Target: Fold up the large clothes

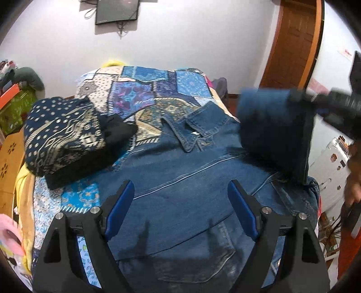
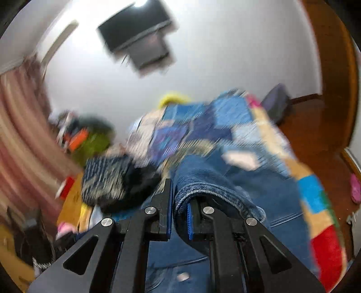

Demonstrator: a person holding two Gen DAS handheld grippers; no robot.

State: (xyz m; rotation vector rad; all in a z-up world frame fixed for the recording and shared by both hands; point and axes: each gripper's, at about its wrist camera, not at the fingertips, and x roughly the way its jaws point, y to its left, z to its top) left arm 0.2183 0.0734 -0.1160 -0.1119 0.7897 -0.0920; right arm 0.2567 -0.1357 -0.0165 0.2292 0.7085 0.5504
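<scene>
Denim covers the near half of the bed: a blue jacket [image 1: 191, 180] lies spread flat on the patchwork bedspread [image 1: 144, 90], collar [image 1: 191, 128] toward the wall. The left gripper [image 1: 180, 202] hovers over its middle, jaws wide and holding nothing. The right gripper [image 2: 180, 211] has its jaws narrowed onto a sleeve cuff [image 2: 203, 191], which hangs raised above the jacket's right side. A folded dark patterned garment [image 1: 65, 135] sits just beside the jacket's left shoulder, crowding that side. The right wrist view is blurred.

Bedroom, quilted bed [image 1: 144, 94], wall-mounted TV [image 1: 117, 10]
</scene>
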